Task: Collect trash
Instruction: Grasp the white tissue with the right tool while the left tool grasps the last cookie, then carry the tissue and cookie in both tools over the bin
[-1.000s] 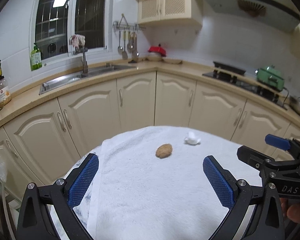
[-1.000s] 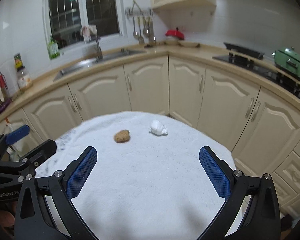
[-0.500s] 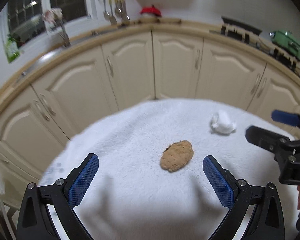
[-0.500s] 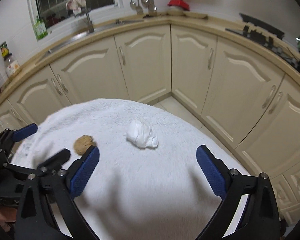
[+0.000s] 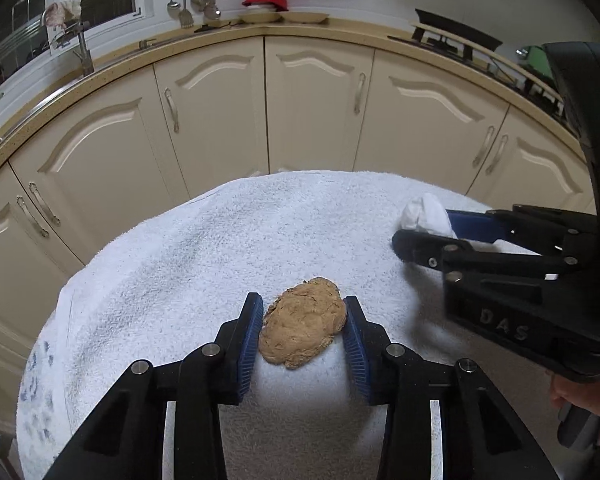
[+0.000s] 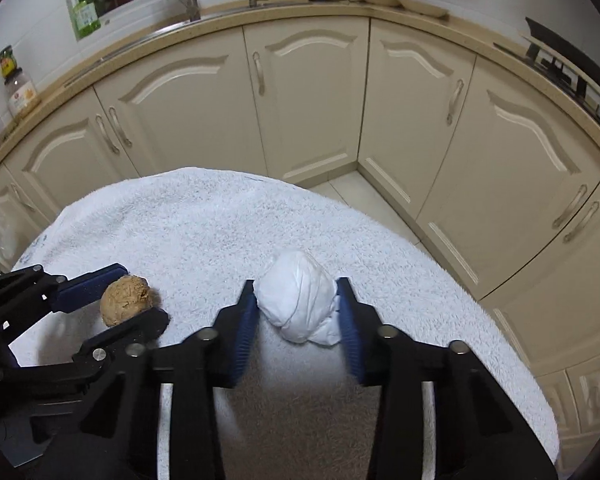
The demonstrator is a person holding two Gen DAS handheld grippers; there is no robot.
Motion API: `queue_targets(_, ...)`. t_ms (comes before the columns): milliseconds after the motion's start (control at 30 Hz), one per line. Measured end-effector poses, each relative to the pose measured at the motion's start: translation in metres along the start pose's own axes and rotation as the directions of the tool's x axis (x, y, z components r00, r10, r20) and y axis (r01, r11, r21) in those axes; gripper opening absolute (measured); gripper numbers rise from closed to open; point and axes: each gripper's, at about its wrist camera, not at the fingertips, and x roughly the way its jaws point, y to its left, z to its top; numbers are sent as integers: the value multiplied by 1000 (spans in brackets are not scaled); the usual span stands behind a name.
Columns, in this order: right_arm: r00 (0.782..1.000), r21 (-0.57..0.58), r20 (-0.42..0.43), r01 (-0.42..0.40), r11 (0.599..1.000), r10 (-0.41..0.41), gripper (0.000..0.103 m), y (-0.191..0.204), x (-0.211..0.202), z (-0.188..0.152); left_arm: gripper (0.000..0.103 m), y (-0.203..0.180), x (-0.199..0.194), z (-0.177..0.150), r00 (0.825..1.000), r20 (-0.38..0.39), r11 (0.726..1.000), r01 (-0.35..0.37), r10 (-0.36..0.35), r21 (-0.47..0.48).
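Note:
A brown crumpled paper lump (image 5: 303, 321) lies on the white towel (image 5: 220, 248) that covers a round table. My left gripper (image 5: 303, 322) is shut on it, blue pads against both its sides. A white crumpled tissue ball (image 6: 298, 303) lies to its right. My right gripper (image 6: 297, 304) is shut on the tissue ball, pads against both sides. The brown lump also shows in the right wrist view (image 6: 126, 300), with the left gripper (image 6: 112, 300) around it. The tissue (image 5: 424, 213) and the right gripper (image 5: 444, 226) show in the left wrist view.
Cream kitchen cabinets (image 6: 312, 92) curve around behind the table, with a counter, a sink and tap (image 5: 82, 50), and a hob (image 5: 456, 36). Tiled floor (image 6: 360, 196) shows past the table's far edge. A person's hand (image 5: 576, 396) holds the right gripper.
Both grippers have moved forward and down to the towel and closed from wide open, the left onto the brown lump, the right onto the white tissue ball.

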Motion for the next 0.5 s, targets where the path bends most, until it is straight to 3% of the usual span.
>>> queue_targets(133,1000,21,16,-22,1000,22,35,-2,-11,-10,36,7,4,3,999,-8,998,41,-42,-43)
queue_targets(267,998,40,43,-52,998,50,35,2,-37,-28,36,1,-4,6,999,22,998,32,-31,-48)
queue_targets(500,990,44,114,-88,995,82,34,23,-103,-62,36,-24,-49,-11,993,106,998,55,-51,-43)
